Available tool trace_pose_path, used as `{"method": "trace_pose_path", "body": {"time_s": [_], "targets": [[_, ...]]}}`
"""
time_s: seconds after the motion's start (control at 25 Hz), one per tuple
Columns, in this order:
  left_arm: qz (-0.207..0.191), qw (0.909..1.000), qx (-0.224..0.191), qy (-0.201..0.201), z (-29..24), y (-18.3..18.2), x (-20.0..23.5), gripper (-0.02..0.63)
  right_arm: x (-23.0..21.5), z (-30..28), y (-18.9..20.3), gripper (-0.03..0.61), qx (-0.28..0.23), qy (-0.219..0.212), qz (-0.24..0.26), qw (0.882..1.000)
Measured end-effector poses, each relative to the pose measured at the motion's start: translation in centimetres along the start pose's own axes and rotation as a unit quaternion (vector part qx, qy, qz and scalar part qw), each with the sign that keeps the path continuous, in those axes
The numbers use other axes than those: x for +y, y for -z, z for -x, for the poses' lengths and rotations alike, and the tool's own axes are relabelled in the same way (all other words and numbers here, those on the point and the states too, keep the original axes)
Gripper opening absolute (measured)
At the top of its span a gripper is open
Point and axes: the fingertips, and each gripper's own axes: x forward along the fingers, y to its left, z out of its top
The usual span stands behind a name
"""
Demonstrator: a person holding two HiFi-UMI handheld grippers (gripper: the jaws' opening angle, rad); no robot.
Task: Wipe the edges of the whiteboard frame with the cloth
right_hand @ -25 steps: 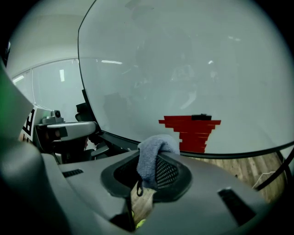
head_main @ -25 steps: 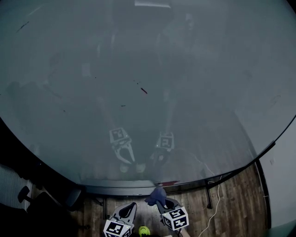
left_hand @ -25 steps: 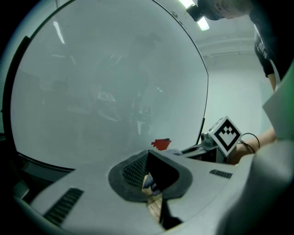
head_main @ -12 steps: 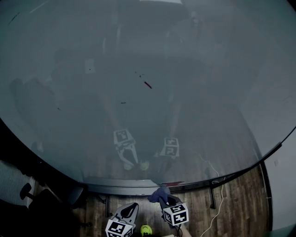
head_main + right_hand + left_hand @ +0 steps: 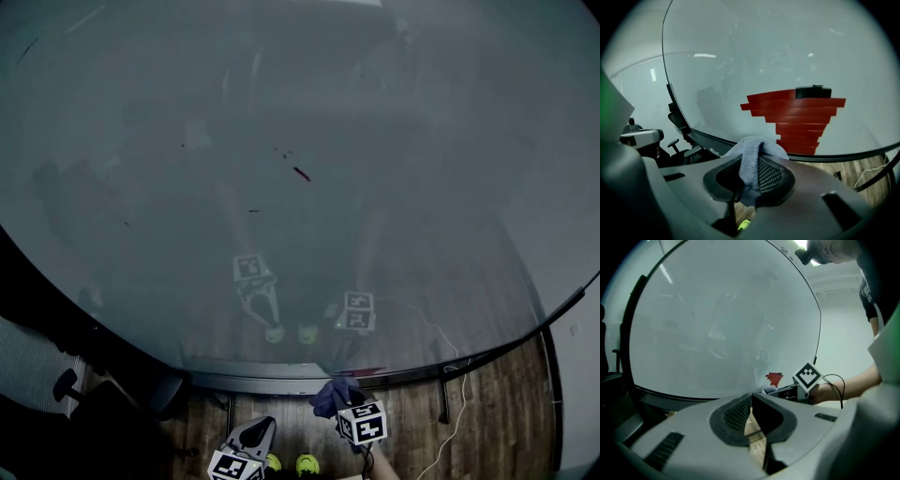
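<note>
Now | right gripper [image 5: 750,176] pinching cloth [image 5: 752,154], whiteboard frame [image 5: 707,137] edge just ahead of it | left gripper [image 5: 751,411] pressed together, empty | I'd press cloth flat onto edge, then slide steadily along, keeping contact

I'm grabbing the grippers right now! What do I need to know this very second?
Right gripper: shut on the cloth, held low by the bottom edge of the whiteboard frame, just below the red mark. Whether the cloth touches the frame cannot be told.
Left gripper: shut, holding nothing, lower and to the left, off the board.
Done: the pictures do not show which edges have been wiped.
Left: probably press the cloth on the bottom edge and run it along, then do the other edges.
</note>
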Motion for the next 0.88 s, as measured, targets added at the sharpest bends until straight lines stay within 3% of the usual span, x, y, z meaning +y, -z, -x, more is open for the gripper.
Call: {"method": "trace_pose_path", "body": {"time_s": [0.88], "targets": [[-0.003, 0.9988, -0.022, -0.044, 3.0, -1.5, 4.8, 0.02, 0.1, -1.3, 0.1, 0.058, 0.022, 0.049, 0.024, 0.998]]}}
